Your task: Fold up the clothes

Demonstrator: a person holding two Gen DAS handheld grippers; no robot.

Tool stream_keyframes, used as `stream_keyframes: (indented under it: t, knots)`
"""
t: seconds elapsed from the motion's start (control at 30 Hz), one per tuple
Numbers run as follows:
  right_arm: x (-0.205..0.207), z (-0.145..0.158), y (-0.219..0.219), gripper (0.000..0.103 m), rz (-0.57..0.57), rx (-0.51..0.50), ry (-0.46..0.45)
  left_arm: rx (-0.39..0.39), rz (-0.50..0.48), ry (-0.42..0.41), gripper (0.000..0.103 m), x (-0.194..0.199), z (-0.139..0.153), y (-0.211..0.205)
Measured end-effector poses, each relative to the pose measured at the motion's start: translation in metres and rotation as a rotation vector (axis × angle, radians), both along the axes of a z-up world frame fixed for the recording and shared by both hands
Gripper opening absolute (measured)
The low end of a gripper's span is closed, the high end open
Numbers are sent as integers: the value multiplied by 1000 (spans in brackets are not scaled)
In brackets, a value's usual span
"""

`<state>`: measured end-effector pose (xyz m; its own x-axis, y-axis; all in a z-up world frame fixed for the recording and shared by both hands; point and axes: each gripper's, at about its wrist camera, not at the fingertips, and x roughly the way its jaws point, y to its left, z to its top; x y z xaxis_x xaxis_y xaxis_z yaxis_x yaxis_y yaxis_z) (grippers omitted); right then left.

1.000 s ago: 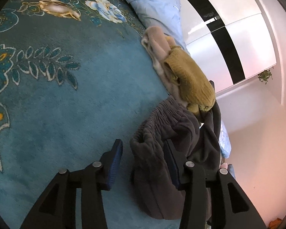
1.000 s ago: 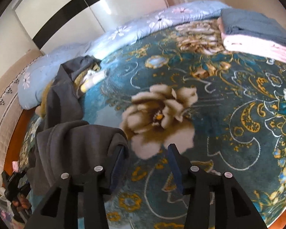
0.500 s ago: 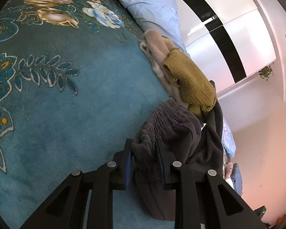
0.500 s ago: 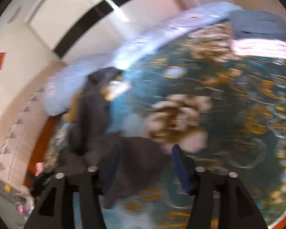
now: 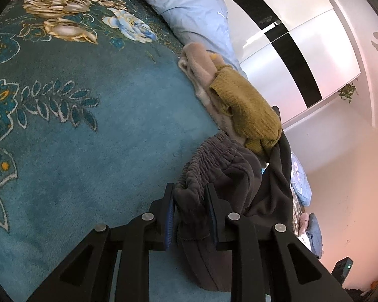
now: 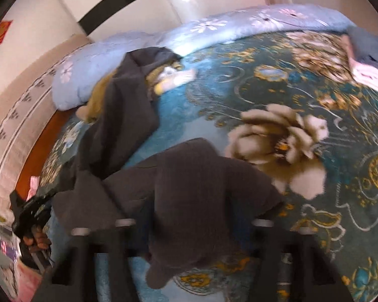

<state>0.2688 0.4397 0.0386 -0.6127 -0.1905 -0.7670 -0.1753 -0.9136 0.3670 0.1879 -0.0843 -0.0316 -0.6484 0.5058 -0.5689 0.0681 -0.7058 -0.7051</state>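
The dark grey pants [image 5: 214, 176] lie bunched on the bed, on the teal floral blanket [image 5: 88, 130], at the near end of a row of clothes along the blanket's edge. The left gripper [image 5: 189, 196] is closed on the gathered elastic waistband, with cloth pinched between its 2 blue-lined fingers [image 5: 169, 209]. In the right wrist view the same grey cloth [image 6: 201, 188] hangs over the right gripper [image 6: 196, 226] and hides the fingertips, and the picture is blurred, so I cannot tell whether this gripper is closed or not.

The pants look like soft, thick fleece: light, limp, not slippery and not fragile. I judge they will sag and drape when lifted, so the 2 ends of the waistband are the best places to hold, to let the legs hang straight.

Beyond the pants in the row lie a mustard knitted sweater [image 5: 247, 110] and a beige fluffy garment [image 5: 199, 65]. The blanket is plush and may drag on cloth. A light blue flowered pillow [image 5: 189, 7] lies past the beige garment, under a white wall with a black stripe.
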Motion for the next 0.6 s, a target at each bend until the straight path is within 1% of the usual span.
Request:
stream_keyframes:
  t: [0.03, 0.07, 0.1, 0.17, 0.3, 0.43, 0.53, 0.6]
  knots:
    - [1, 0, 7, 26, -17, -9, -8, 2, 0, -1, 24, 0, 0, 0]
    - [3, 2, 15, 18, -31, -21, -8, 3, 0, -2, 24, 0, 0, 0]
    - [6, 4, 22, 15, -45, -34, -8, 4, 0, -2, 24, 0, 0, 0]
    - [8, 14, 34, 12, -53, -44, 13, 5, 0, -3, 24, 0, 0, 0]
    - [16, 48, 61, 11, -94, -45, 94, 9, -1, -6, 24, 0, -1, 1]
    - [23, 76, 96, 10, -174, -42, 150, 13, -16, -13, 24, 0, -2, 3]
    - [23, 82, 119, 10, -216, -52, 150, -8, -4, 3, 24, 1, 1, 4]
    - [20, 74, 138, 10, -255, -96, 129, -6, 6, 14, 24, 2, 3, 1]
